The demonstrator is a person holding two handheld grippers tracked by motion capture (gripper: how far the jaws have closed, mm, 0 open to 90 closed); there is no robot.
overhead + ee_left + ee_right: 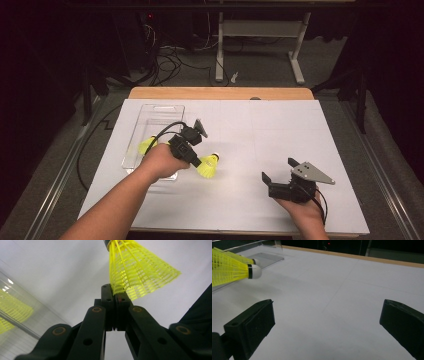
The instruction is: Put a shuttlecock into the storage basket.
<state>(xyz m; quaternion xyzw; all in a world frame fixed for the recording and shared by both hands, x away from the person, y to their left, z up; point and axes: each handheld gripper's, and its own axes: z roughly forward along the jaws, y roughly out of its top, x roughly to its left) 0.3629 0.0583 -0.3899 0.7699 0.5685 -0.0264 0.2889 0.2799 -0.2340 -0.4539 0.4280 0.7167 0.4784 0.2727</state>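
Yellow plastic mesh makes up the skirt of the shuttlecock [209,166] that the left gripper [196,161] is holding. Its two black jaws are squeezed tight together, and they pinch the rim of the skirt right at their tips, as the left gripper view shows [135,267]. That looks like a good place to grab it, because the mesh is thin and fits between the jaws, while the round white cork end would slip. The shuttlecock hangs just above the white table [260,135], near the right side of the clear plastic box [150,111].

I think the job is to put shuttlecocks into that box. The left hand is right next to the box, so the drop should be a short move over the wall. The box has low see-through walls, so things can go in from the top.

The right gripper [278,170] is well apart from all this, down near the front edge of the table. Its jaws stand wide open with nothing between them, only bare table. It seems to be waiting, out of the way of the left hand.

Now let us count. Two shuttlecocks: one held by the left gripper, and a second shuttlecock [146,145] already lying inside the box. One box. Two grippers, one in each hand. One table with a wooden edge [220,93] at the far side.
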